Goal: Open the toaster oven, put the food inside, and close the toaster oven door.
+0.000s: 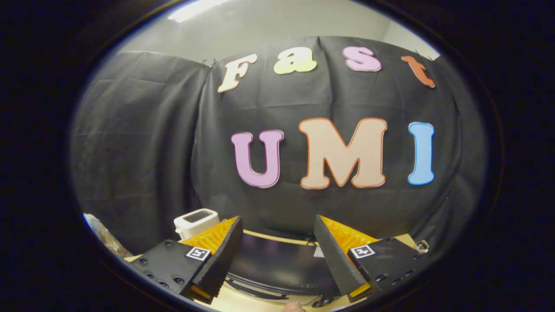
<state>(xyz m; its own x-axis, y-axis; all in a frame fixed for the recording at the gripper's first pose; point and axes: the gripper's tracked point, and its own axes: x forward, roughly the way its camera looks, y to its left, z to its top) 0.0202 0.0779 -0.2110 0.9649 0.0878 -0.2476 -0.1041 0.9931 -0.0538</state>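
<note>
My gripper [277,222] is open, its two fingers spread wide with nothing between them. Below and just ahead of the fingers lies a glossy black surface [277,264] with a curved lower rim. It looks like the toaster oven seen from above, and I cannot see its door or handle. A small pinkish shape [294,307] peeks in under the fingers; I cannot tell whether it is food or a fingertip.
A white slot toaster [195,221] stands behind the left finger on the light wooden table [277,237]. A small clear object [422,246] sits at the table's right edge. A crinkled bag-like thing [104,236] lies far left. The black cloth wall rises close behind.
</note>
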